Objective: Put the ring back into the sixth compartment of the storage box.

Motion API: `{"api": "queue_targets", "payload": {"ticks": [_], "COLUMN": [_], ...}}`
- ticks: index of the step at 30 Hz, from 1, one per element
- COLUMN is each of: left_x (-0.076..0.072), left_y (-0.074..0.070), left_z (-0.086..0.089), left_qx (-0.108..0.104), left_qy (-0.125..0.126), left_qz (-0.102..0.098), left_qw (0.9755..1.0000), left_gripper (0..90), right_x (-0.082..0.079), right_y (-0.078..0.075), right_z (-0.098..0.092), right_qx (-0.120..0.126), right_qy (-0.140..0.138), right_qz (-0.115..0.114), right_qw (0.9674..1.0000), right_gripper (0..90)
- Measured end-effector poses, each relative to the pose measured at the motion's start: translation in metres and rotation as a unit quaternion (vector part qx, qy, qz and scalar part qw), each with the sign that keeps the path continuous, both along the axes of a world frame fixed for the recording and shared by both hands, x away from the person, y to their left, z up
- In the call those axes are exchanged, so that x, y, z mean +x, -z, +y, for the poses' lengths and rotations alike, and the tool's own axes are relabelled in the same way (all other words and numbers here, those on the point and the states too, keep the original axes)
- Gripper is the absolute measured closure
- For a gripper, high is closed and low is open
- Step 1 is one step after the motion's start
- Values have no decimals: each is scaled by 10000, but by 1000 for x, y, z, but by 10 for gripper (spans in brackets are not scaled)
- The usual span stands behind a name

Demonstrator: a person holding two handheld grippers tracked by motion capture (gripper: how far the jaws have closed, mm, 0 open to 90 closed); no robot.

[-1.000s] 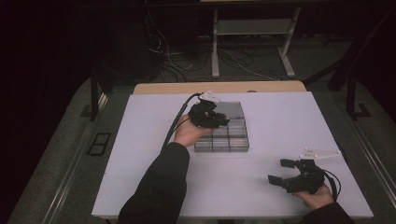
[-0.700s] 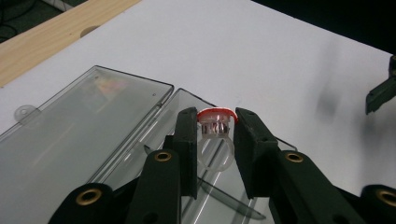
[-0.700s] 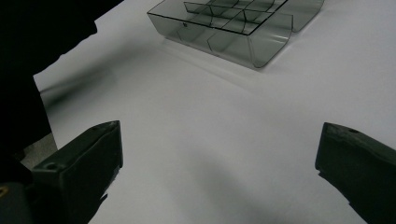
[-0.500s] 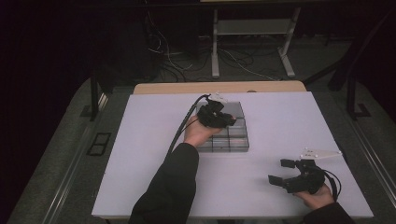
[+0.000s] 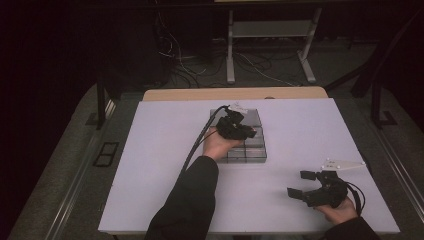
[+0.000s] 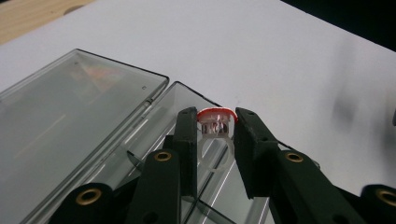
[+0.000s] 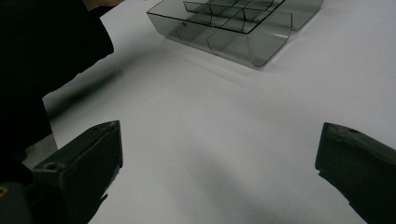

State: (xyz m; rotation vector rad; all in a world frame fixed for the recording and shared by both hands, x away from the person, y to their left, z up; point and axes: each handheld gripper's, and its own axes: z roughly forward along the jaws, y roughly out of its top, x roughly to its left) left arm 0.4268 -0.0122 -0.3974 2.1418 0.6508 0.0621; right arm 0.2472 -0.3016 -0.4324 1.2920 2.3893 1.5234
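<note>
Over box (image 6: 70, 121), left gripper (image 6: 215, 140) grips (apparently) cap (image 6: 216, 115).

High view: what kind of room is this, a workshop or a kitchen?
Probably a lab or workshop: a plain white table in a dark room, loose cables on the floor behind it, and a metal stand at the back.
</note>
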Motion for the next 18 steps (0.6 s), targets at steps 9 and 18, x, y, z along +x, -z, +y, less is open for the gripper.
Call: {"api": "queue_targets", "payload": {"ticks": [9,18], "left_x": [2,9], "left_y": [13,21], "left_z": [-7,-8], "left_qx": [113,179], "left_qy": [-29,-121], "left_qz": [108,274], "left_qw": [9999,9994], "left_gripper": [697,697], "right_x": [0,0], "right_y": [0,-1], "right_z": [0,0], "right_qx": [8,26], "right_qy": [-6,-6], "right_qz": [4,8], "right_qw": [10000,10000], "right_gripper": [6,6]}}
